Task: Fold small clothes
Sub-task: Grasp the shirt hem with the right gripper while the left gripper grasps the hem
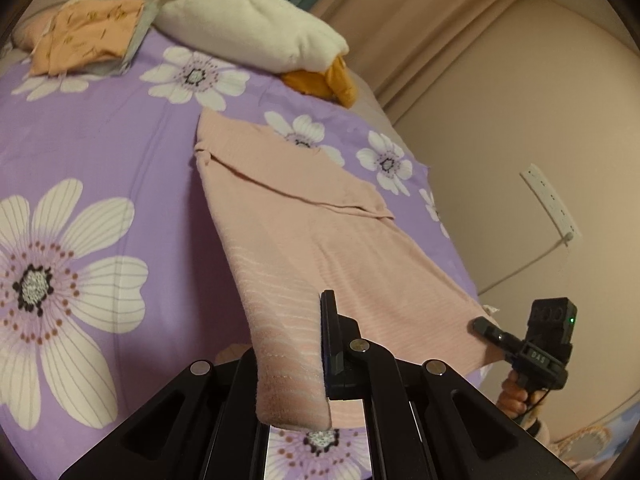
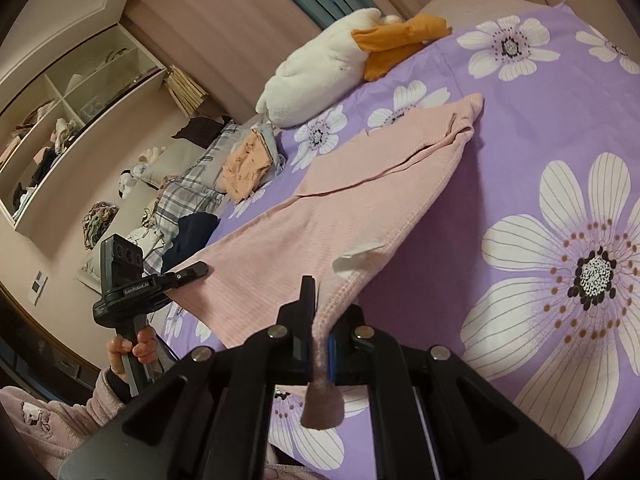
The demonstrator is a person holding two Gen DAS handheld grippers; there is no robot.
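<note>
A pink ribbed garment lies stretched over the purple flowered bedsheet, its far end folded over. My left gripper is shut on its near left corner, lifted off the bed. My right gripper is shut on the near right corner, with a white label showing close by. The garment hangs taut between both grippers. The right gripper shows in the left wrist view; the left gripper shows in the right wrist view.
A white plush toy with orange parts lies at the head of the bed. A folded orange cloth sits on a grey one. A wall socket strip is on the right wall. Shelves and piled clothes stand beyond the bed.
</note>
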